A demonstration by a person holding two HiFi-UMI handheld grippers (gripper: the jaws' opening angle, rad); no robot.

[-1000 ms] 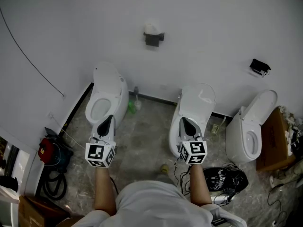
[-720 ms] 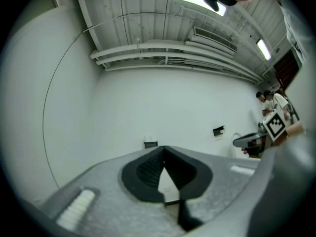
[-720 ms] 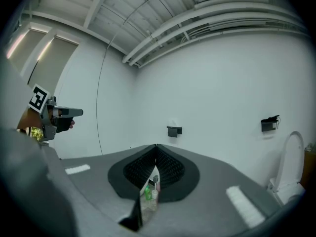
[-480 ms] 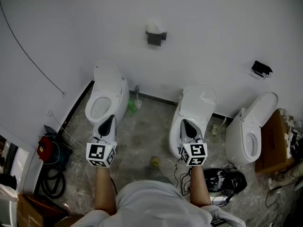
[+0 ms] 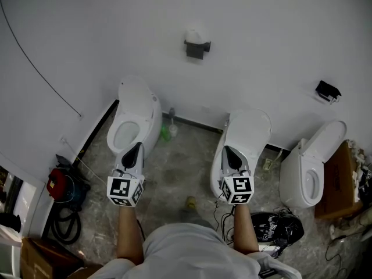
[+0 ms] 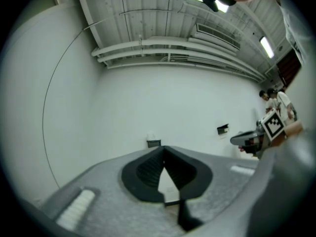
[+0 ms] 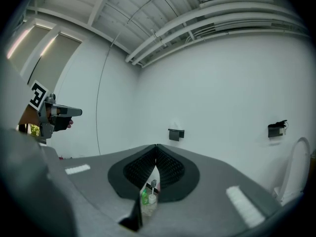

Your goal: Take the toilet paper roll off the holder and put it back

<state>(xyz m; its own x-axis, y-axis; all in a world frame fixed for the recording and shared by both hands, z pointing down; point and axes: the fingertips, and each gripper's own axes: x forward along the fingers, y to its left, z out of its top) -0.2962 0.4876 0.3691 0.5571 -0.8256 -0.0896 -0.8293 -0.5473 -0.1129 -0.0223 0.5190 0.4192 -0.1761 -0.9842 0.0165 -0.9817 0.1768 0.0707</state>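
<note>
Toilet paper roll is sitting on its holder, well ahead between left gripper and seemingly nearer right gripper, both jaws pressed together, empty.

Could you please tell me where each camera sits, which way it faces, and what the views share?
Head view: on the person's head, looking steeply down at wall and floor; shows both forearms, the left gripper and right gripper.
Left gripper view: on the left gripper, looking along its closed jaws toward the wall; the right gripper shows at right.
Right gripper view: on the right gripper, likewise; the left gripper shows at left.
Shared: all three show the wall's toilet paper holder.
</note>
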